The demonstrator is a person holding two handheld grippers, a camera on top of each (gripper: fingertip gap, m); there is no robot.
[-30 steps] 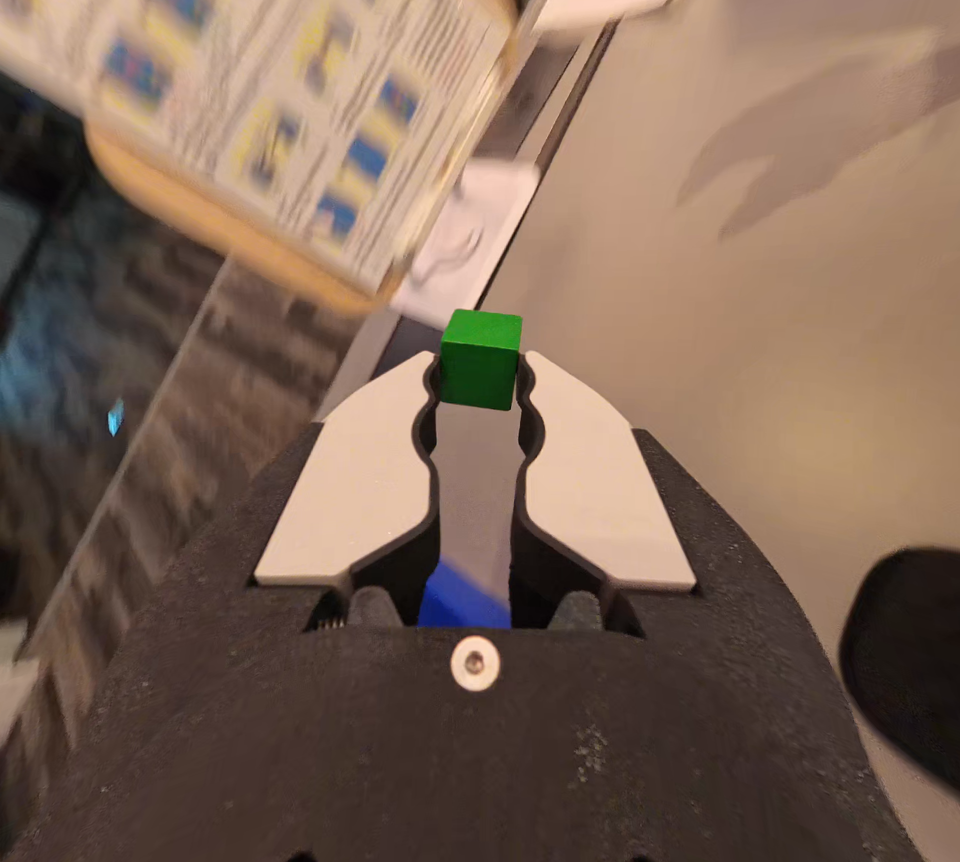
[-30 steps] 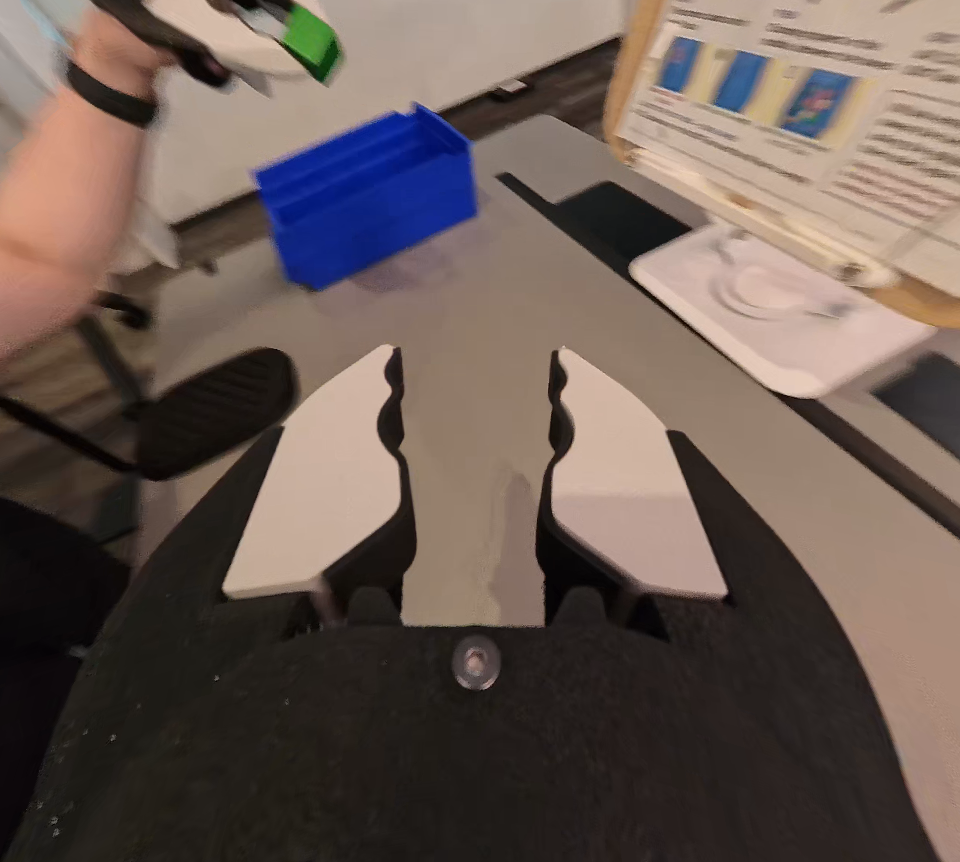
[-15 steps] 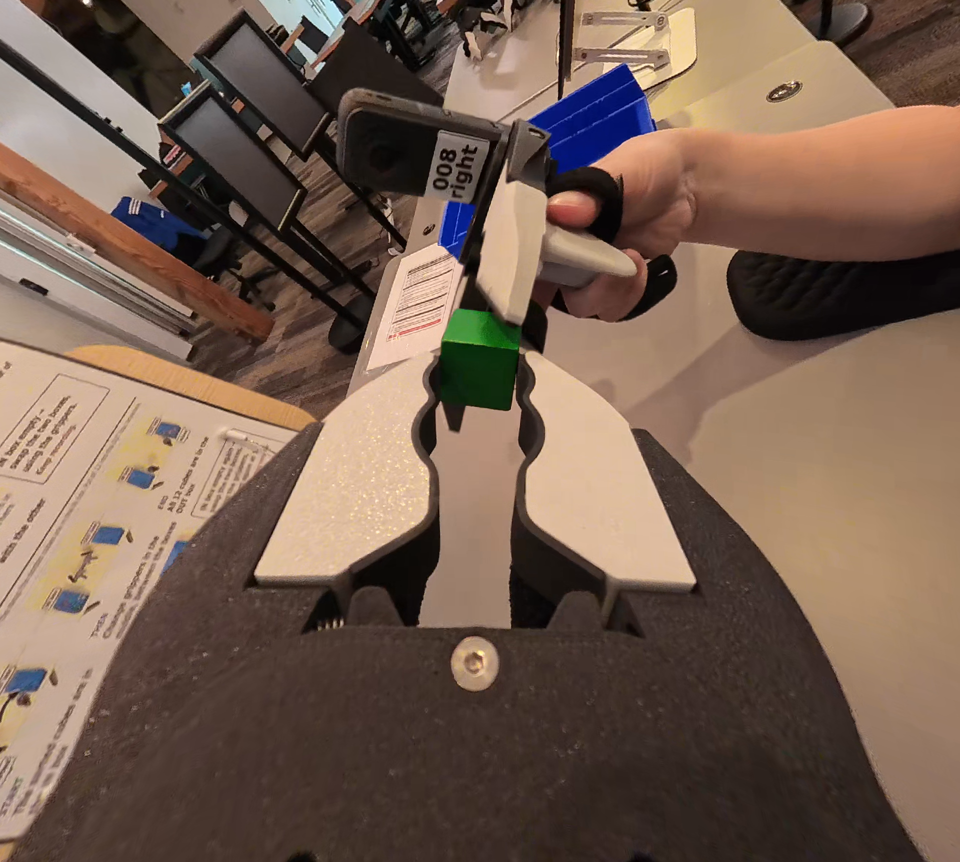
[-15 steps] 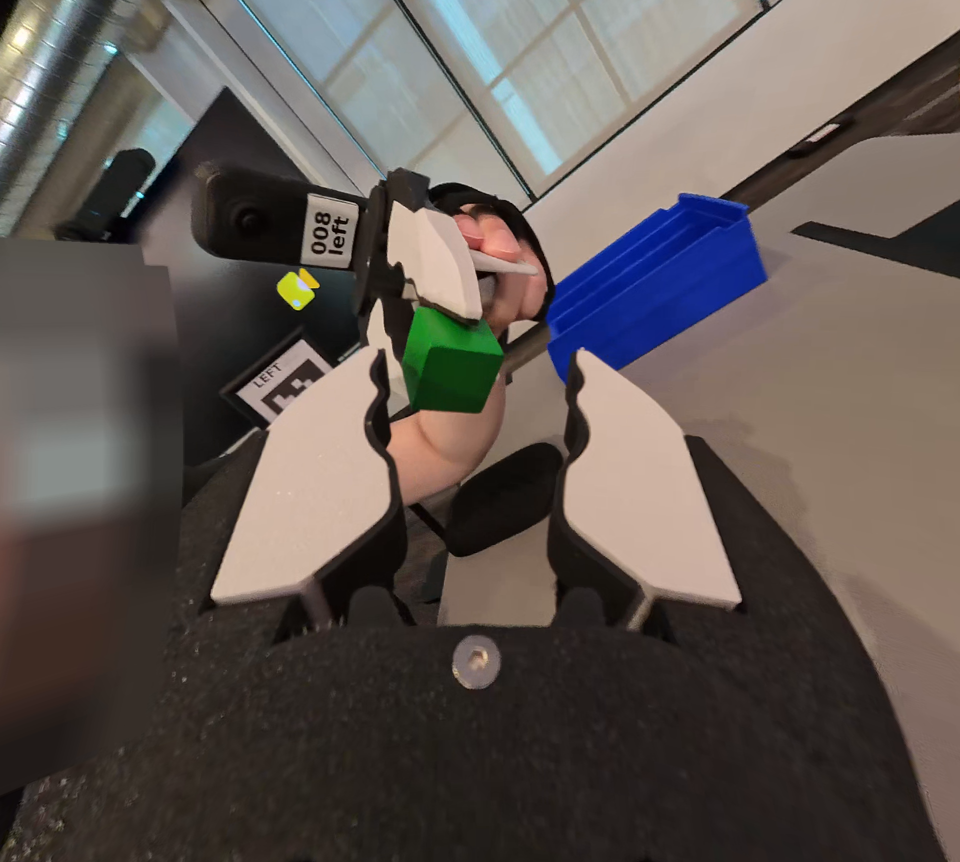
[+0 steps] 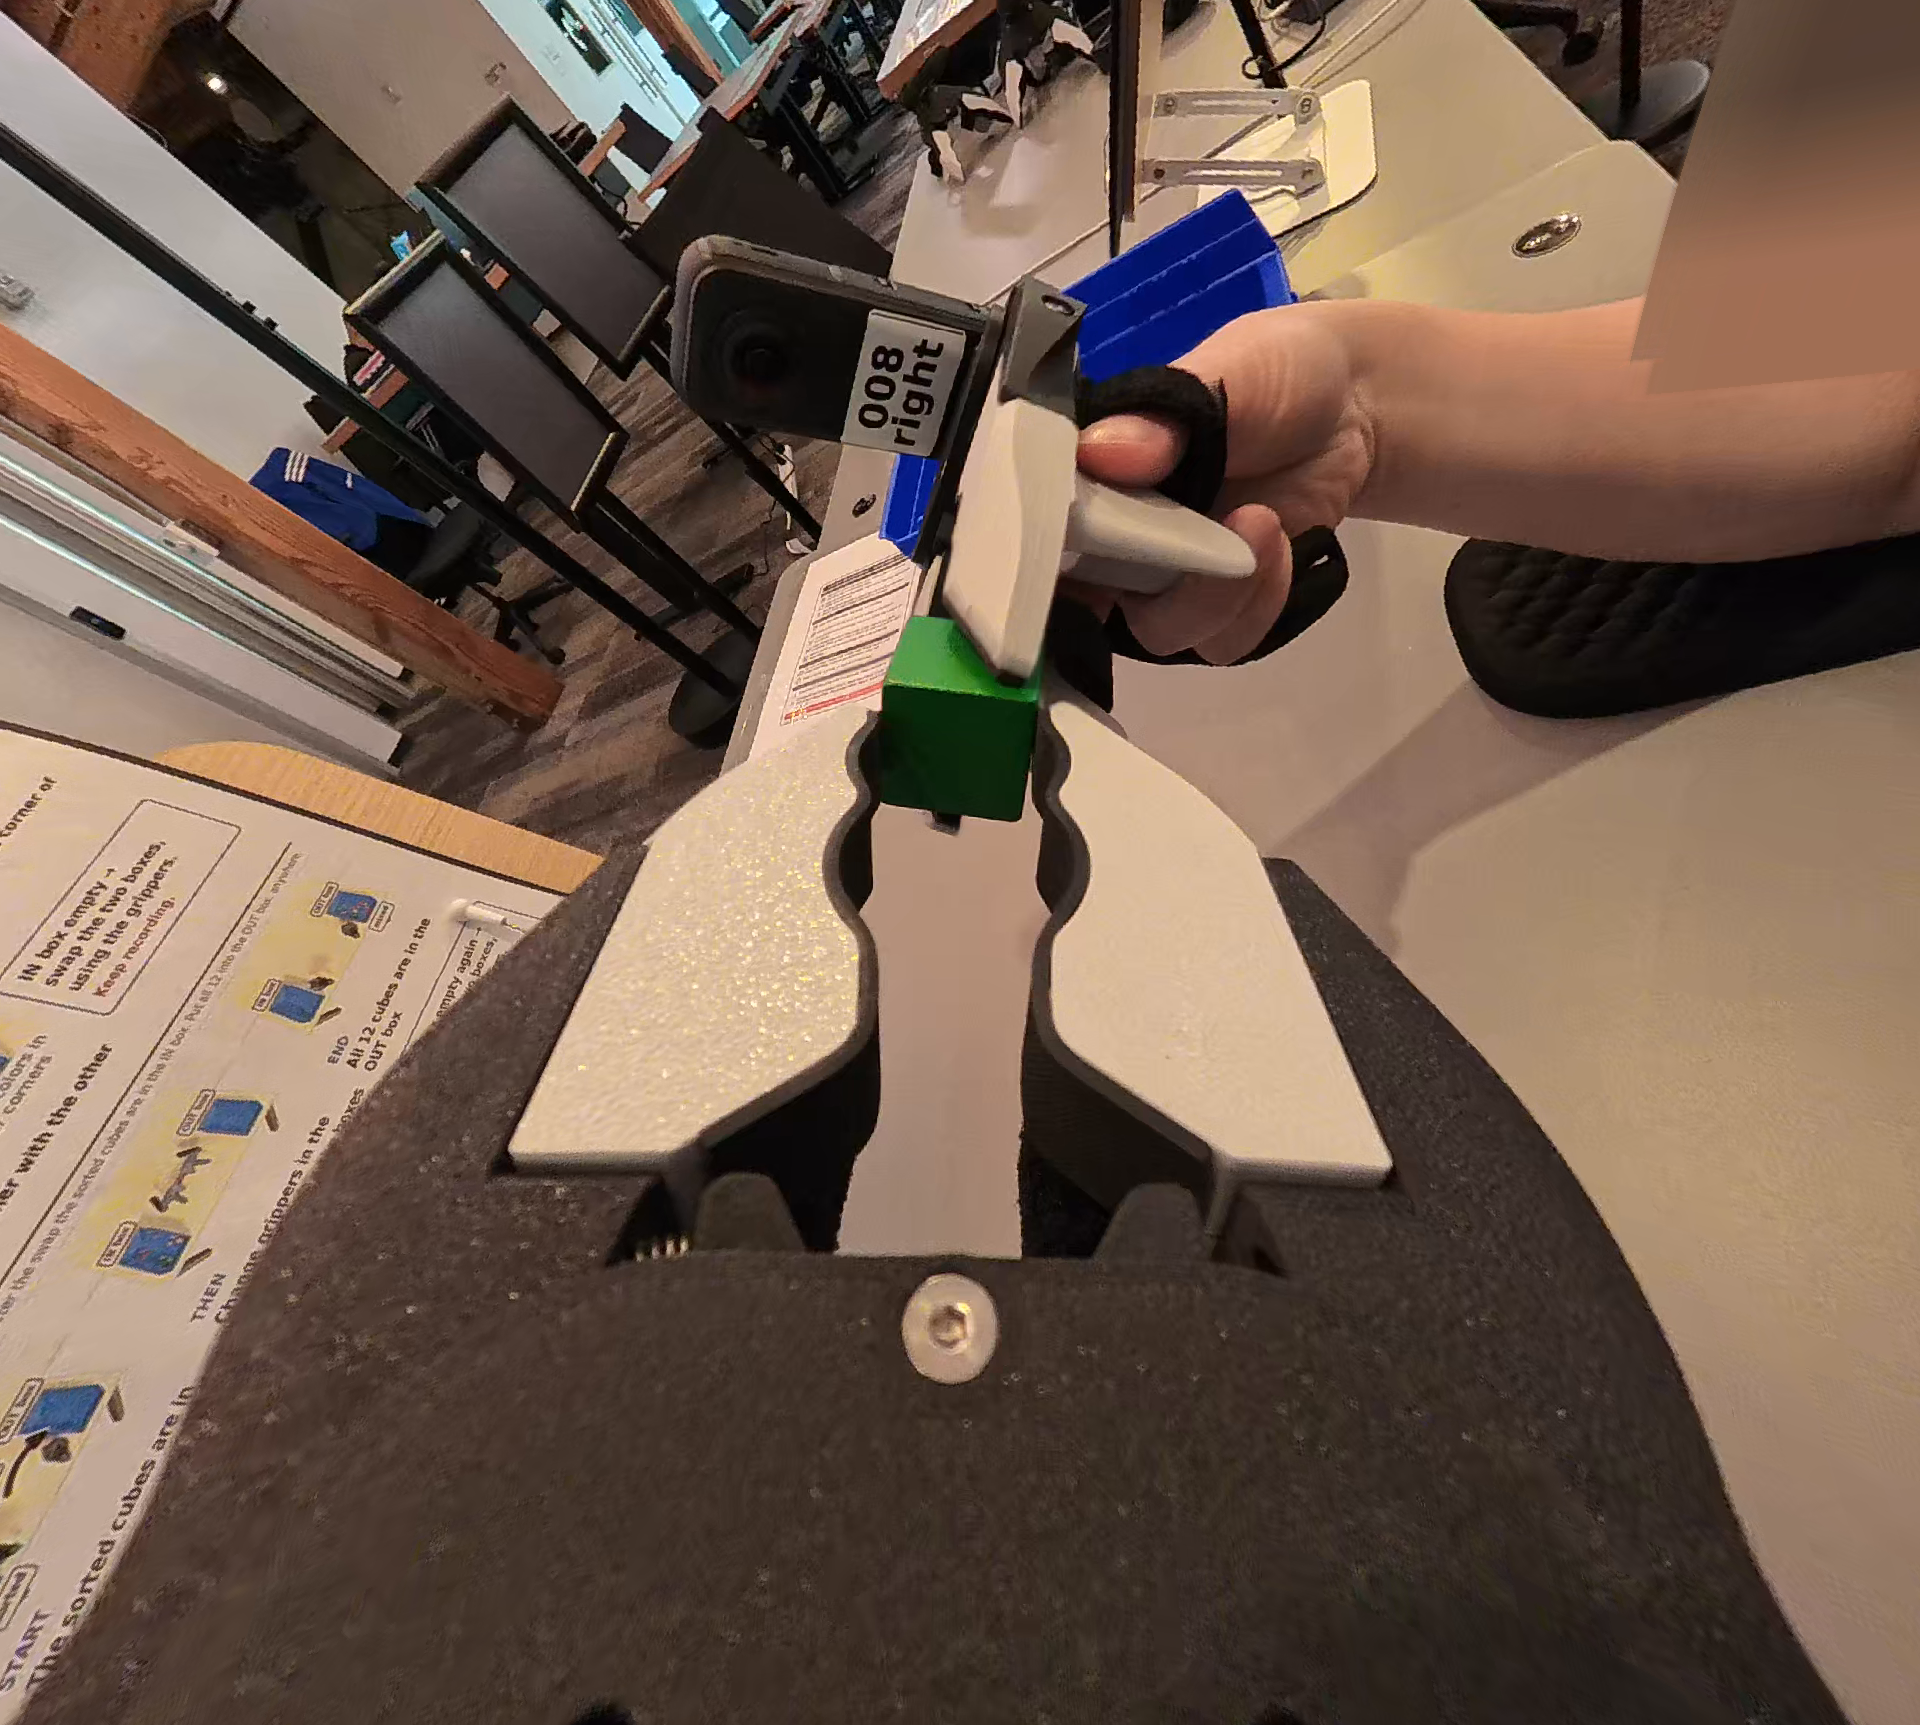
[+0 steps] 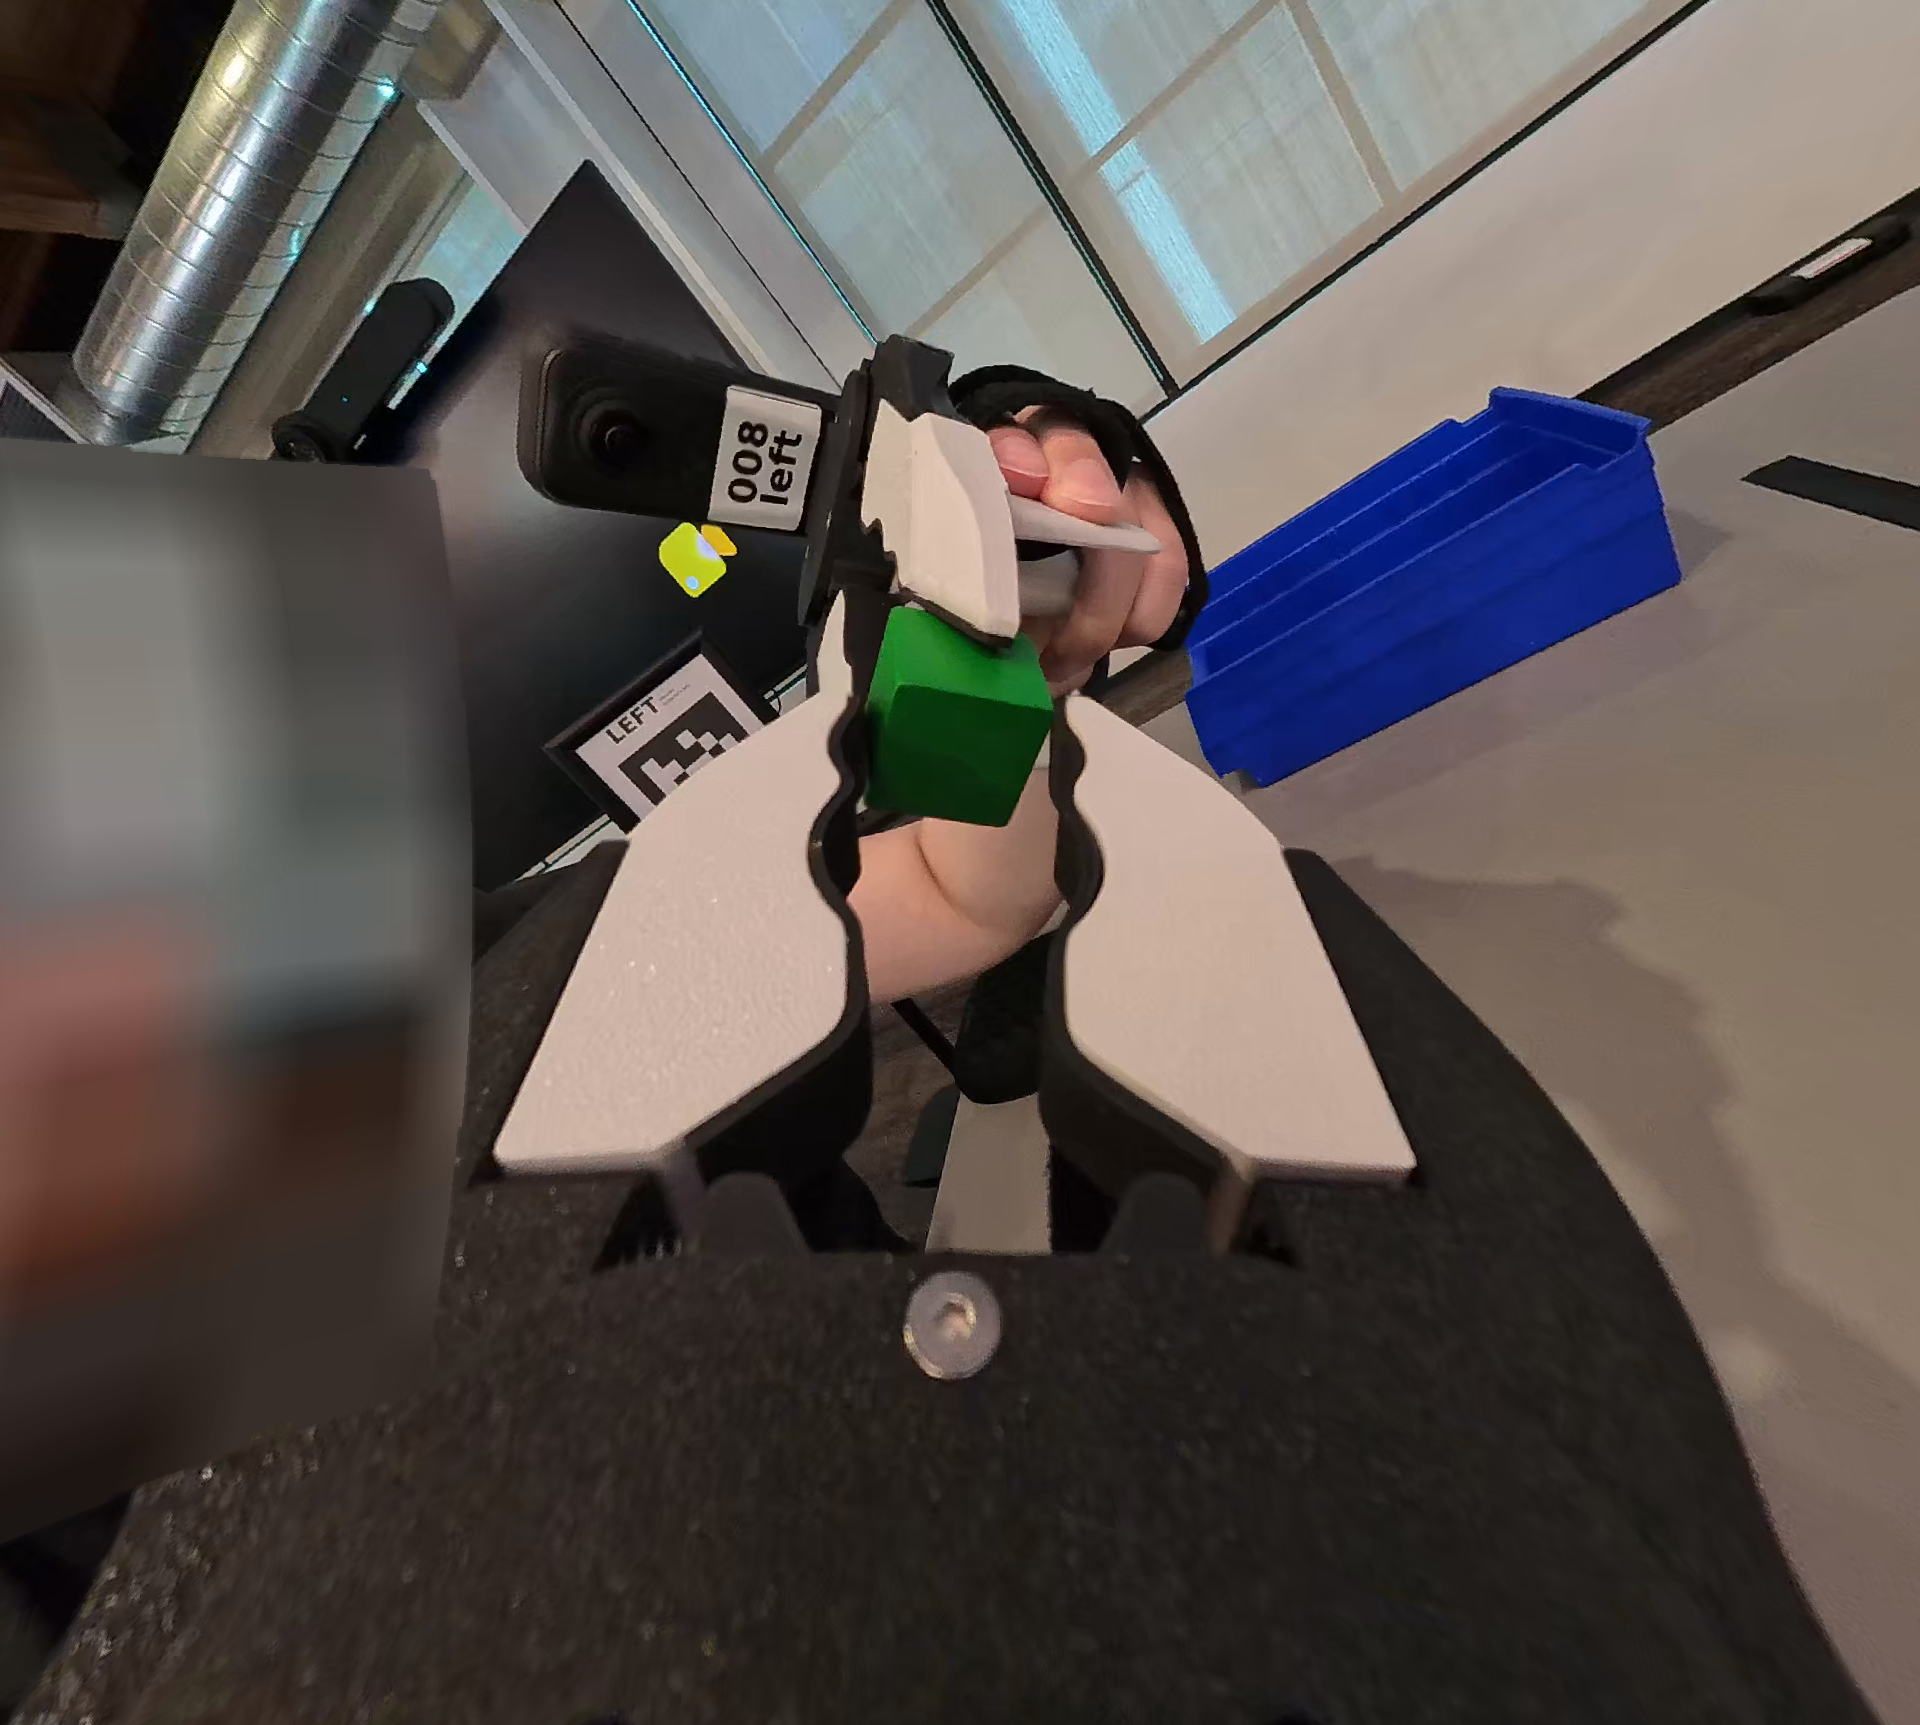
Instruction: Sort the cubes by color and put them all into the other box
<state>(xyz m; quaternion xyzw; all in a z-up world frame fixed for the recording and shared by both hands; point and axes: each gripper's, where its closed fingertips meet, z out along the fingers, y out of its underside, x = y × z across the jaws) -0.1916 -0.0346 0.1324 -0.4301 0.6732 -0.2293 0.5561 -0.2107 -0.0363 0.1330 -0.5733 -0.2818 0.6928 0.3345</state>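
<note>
left hand-held gripper (image 5: 958,745) clamps green cube (image 5: 956,745); right hand-held gripper (image 6: 951,756) narrow, flanking cube

Both views are bright and sharp, lit by daylight from the windows (image 6: 1143,65) at 12 o'clock in the right wrist view. Soft shadows fall on the grey surface (image 6: 1662,844) toward 3 o'clock. Wide-angle distortion bends straight lines near the edges. The light-coloured fingers (image 5: 727,948) glitter with small specks of glare.
</note>
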